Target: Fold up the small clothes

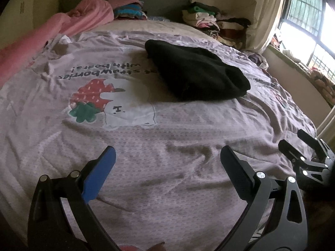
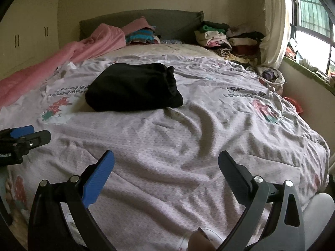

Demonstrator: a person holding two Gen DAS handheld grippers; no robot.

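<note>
We are seeing a pink blanket (image 1: 52, 31) lying bunched along the upper left of the frame, and folded clothes piles (image 2: 226, 39) sitting against the grey headboard (image 2: 167, 21) at the upper right. A curtain (image 2: 272, 21) is hanging beside the window (image 2: 309, 10) at the right edge; cupboards (image 2: 27, 31) are standing at the upper left. The bed (image 2: 188, 156) is wearing a wrinkled pale cover printed with strawberries and bears. Nothing is lying between us and the black garment (image 1: 194, 73), which is resting in a rounded, bunched heap at the centre of the bed. We are holding our left gripper (image 1: 167, 167) and right gripper (image 2: 166, 167) low in the frame, both with fingers spread apart and empty.
</note>
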